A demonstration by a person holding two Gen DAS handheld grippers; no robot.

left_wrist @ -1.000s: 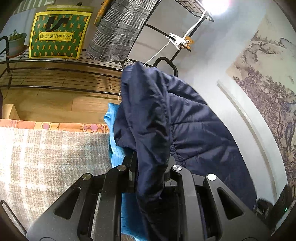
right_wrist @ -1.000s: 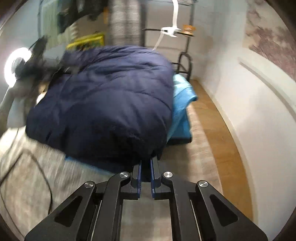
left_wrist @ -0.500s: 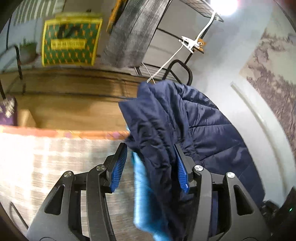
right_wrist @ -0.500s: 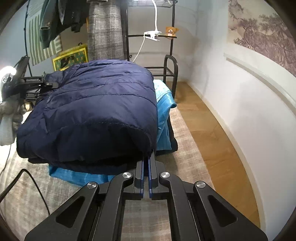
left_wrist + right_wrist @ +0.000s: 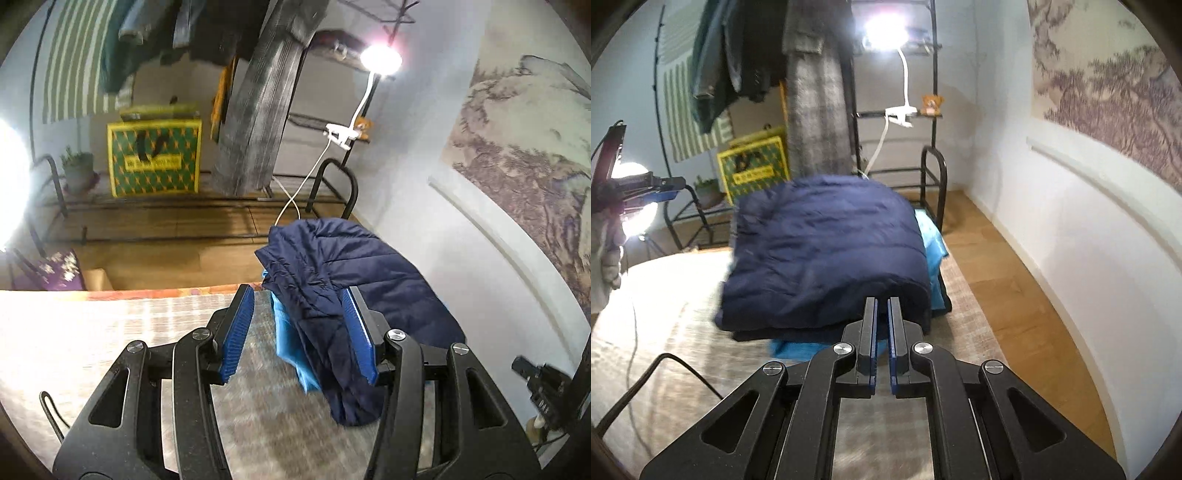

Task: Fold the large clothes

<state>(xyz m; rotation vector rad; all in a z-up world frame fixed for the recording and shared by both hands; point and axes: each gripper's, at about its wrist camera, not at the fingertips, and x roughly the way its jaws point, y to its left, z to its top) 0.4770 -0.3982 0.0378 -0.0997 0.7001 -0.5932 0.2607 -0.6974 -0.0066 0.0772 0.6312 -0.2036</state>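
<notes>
left wrist view shows your left gripper (image 5: 299, 328) with its blue pads spread wide; the navy puffer jacket (image 5: 343, 280) bulges between them, a fold lying against the right-hand pad (image 5: 358, 336) while the left-hand pad stands apart from the cloth; half a second ago these pads sat closer around the same fold, and a second ago they were pinched onto it, so you have let go; the jacket lies folded on a light blue garment (image 5: 291, 339), both on the pale checked rug (image 5: 129, 332), at the rug's edge near the white wall (image 5: 443, 240); in the right wrist view the jacket (image 5: 827, 254) runs long from your right gripper (image 5: 882, 332) away toward the black clothes rack (image 5: 934, 177), its rounded fold facing you; the right gripper's pads are nearly together with a thin slit between them and no cloth in it, just short of the jacket's near edge; earlier they were pressed on that edge, and the bundle now sits flatter than a second ago; the green and yellow bag (image 5: 155, 155) carries a band of writing, too blurred to read now; a lit clip lamp (image 5: 380, 61) hangs on the rack.
</notes>
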